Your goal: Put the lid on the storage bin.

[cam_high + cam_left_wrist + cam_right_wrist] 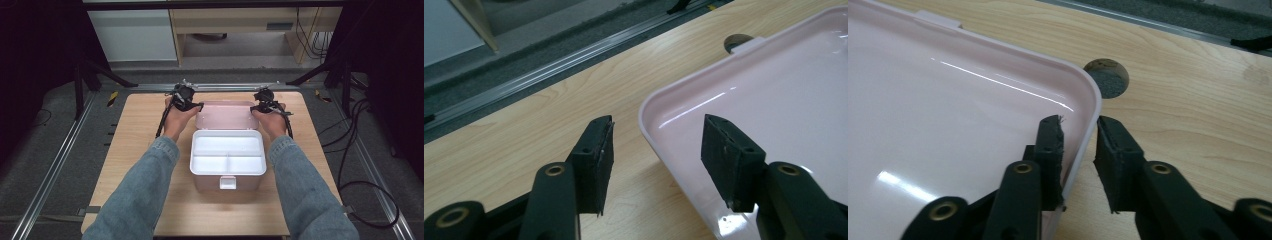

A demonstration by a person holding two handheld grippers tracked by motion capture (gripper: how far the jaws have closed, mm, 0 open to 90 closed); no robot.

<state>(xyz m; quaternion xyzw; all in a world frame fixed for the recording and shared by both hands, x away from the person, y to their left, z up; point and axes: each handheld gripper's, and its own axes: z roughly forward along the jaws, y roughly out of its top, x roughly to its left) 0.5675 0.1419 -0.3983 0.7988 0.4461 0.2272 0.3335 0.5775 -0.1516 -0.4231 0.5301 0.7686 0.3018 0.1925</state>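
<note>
**Both grippers at the lid's side edges, ready to swing it shut**

At the left of the high view, our left gripper (186, 98) sits at the left edge of the pink lid (226, 115), which lies flat and open behind the box (227, 159) in the middle of the wooden table (135, 150). In the left gripper view the jaws stand apart and straddle the lid's rim: one pad is over bare table at centre left, the other over the lid's inner face at centre right. Neither pad presses on the rim, so nothing is gripped there yet.

In the centre of the high view, the box stands open, its white tray divided into compartments and empty as far as we can see, with a latch on the near wall. A round hole (1106, 78) in the table shows just beyond the lid's corner in the right gripper view.

At the right of the high view, our right gripper (266, 102) is at the lid's right edge. In its own view the jaws stand narrow on either side of the rim, near the rounded corner; the inner pad lies against the rim, but a sliver of gap shows at the outer pad, so we judge this grip not yet made.

We judge the step in hand to be taking hold of the lid on both sides. Next, both must clamp the rim, then lift together toward the bottom of the frame, evenly, so the lid turns on its hinge without twisting.
</note>
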